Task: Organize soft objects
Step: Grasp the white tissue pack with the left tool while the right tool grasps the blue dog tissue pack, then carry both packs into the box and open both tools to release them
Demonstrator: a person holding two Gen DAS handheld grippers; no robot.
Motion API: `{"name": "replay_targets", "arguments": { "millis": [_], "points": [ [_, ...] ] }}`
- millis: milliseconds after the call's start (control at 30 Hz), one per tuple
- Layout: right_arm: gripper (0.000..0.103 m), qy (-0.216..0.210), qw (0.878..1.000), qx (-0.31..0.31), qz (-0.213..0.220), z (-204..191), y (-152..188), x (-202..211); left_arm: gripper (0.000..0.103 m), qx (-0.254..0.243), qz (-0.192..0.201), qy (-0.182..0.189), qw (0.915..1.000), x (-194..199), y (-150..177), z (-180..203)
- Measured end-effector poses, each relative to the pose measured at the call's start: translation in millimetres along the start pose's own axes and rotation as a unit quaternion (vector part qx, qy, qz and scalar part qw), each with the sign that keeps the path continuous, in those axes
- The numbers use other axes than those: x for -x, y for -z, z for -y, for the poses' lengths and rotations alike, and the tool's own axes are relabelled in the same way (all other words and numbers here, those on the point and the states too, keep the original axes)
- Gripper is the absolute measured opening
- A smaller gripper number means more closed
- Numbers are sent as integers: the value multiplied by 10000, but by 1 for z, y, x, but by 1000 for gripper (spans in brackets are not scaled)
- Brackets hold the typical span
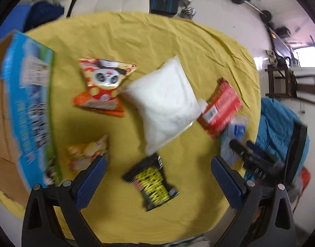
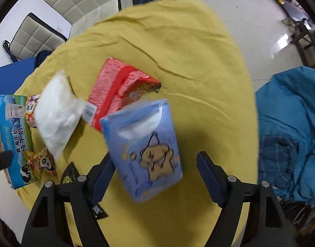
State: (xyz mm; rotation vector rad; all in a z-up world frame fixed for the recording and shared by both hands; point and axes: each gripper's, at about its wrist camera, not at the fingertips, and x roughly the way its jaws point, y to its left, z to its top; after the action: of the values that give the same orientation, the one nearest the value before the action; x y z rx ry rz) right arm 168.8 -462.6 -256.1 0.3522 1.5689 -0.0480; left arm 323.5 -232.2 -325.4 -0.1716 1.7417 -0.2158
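On the yellow cloth lie a white pillow bag, a red panda snack bag, a yellow snack bag, a black and yellow packet and a red pack. My left gripper is open above the black packet. My right gripper is open, its jaws on either side of a blue tissue pack without gripping it. The red pack and white bag lie behind it.
An open cardboard milk carton box stands at the left edge; it also shows in the right wrist view. Blue clothing lies right of the table. White chairs and floor weights stand beyond.
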Motion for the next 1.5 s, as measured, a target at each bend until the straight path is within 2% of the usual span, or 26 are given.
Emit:
{"name": "replay_targets", "arguments": {
  "millis": [33, 100, 267, 433, 467, 500, 533, 567, 667, 733, 800, 900, 1033, 1100, 1233, 1333, 1500],
  "points": [
    [75, -51, 10000, -15, -41, 0, -3, -6, 103, 127, -45, 63, 9999, -6, -9, 0],
    [63, -159, 9998, 5, -147, -2, -6, -17, 103, 296, -65, 101, 9995, -16, -27, 1],
    [59, 121, 9998, -19, -167, -12, -7, -28, 103, 609, -273, -159, 9976, -34, -55, 4],
    [54, 36, 9987, -332, -372, -19, 2, -24, 103, 699, -611, -702, 9932, -59, -65, 5],
    [53, 71, 9984, -357, -427, -21, 5, -24, 101, 666, -602, -695, 9935, -61, -65, 5],
    [53, 83, 9983, -362, -454, -22, 8, -23, 96, 589, -568, -705, 9942, -62, -64, 6],
    [52, 67, 9983, -351, -462, -22, 11, -21, 86, 475, -502, -709, 9951, -61, -63, 8],
    [52, 73, 9981, -347, -496, -22, 14, -20, 84, 327, -432, -672, 9963, -61, -60, 10],
    [52, 200, 9977, -342, -542, -21, 29, -15, 74, -297, -186, -895, 9954, -52, -42, 19],
    [52, 447, 9973, -264, -518, -17, 41, -9, 72, -939, -100, -1229, 9879, -44, -19, 25],
    [52, 622, 9967, -218, -473, -12, 51, -6, 72, -1364, -80, -1442, 9801, -40, 1, 26],
    [53, 676, 9959, -195, -574, -14, 58, -19, 75, -1524, -66, -1474, 9772, -37, 19, 16],
    [58, 634, 9956, -315, -615, -14, 59, -28, 74, -1250, 5, -1221, 9846, -30, 23, 0],
    [62, 576, 9952, -415, -673, -13, 59, -29, 73, -1204, 49, -1176, 9857, -28, 25, -2],
    [64, 458, 9947, -565, -725, -6, 63, -7, 71, -1273, 121, -1218, 9843, -34, 33, 4],
    [81, 330, 9964, -549, -548, 0, 66, 13, 70, -1243, 141, -1196, 9849, -35, 45, 10],
    [83, 356, 9954, -537, -703, 5, 66, 3, 68, -1197, 178, -1163, 9858, -33, 56, 7]
  ]
}}
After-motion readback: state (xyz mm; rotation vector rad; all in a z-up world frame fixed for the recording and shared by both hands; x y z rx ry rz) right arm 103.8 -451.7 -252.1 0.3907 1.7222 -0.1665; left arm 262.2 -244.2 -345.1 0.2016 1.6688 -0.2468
